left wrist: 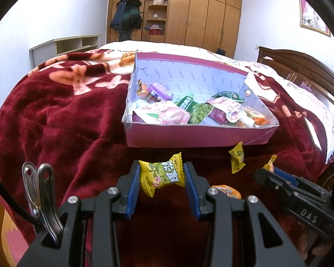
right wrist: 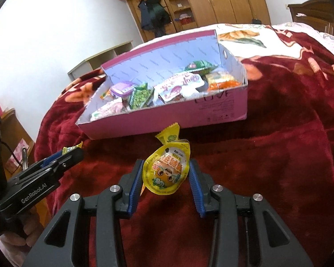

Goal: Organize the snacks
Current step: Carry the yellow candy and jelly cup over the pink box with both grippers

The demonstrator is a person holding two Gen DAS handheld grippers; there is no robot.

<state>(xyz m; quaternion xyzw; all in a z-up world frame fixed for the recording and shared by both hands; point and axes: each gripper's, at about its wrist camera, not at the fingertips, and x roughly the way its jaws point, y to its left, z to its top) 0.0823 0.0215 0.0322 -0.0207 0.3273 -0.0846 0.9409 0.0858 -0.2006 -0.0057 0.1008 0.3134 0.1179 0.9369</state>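
Pink box [left wrist: 196,136] sits on the red blanket [left wrist: 55,115], full of snack packets. Just in front of it: left gripper [left wrist: 162,175] clamped on a yellow candy packet [left wrist: 160,174], right gripper [right wrist: 166,173] pinching a yellow jelly cup [right wrist: 165,173]. Loose yellow candy [left wrist: 237,158] lies near the box's front wall.

Left gripper [left wrist: 162,175] clamps a yellow candy packet [left wrist: 161,176] at lower centre; the pink snack box [left wrist: 189,134] sits mid-frame on a red blanket [left wrist: 55,115].
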